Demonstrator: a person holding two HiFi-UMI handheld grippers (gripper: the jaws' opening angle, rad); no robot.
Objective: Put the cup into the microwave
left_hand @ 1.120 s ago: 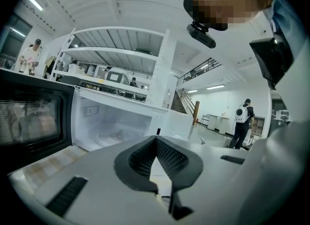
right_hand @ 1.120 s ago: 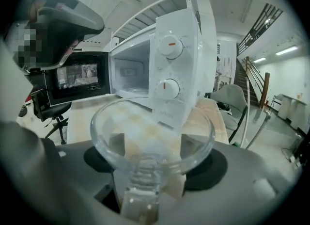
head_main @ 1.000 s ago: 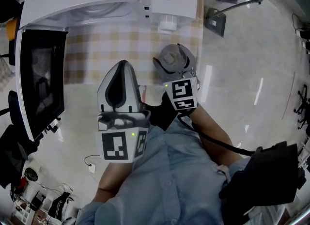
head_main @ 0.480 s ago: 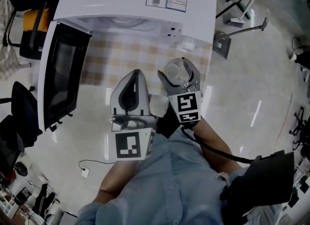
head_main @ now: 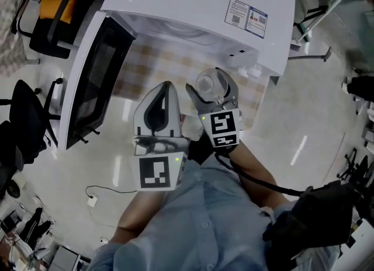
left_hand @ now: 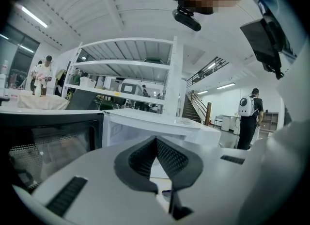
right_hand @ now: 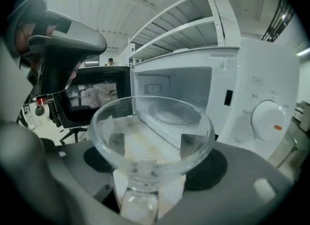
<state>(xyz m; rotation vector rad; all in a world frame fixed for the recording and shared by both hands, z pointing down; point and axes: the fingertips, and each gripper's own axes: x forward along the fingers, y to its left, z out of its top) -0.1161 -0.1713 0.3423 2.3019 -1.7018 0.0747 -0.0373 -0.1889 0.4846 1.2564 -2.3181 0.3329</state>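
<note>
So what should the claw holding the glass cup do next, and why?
Probably ease the right claw forward so the cup goes into the microwave. The claw grips the cup upright, the door stands open, and the opening lies just ahead, with the cup not yet inside.

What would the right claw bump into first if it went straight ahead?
Likely the inside of the open microwave: the right claw and its cup aim at the turntable, though depth is unclear.
</note>
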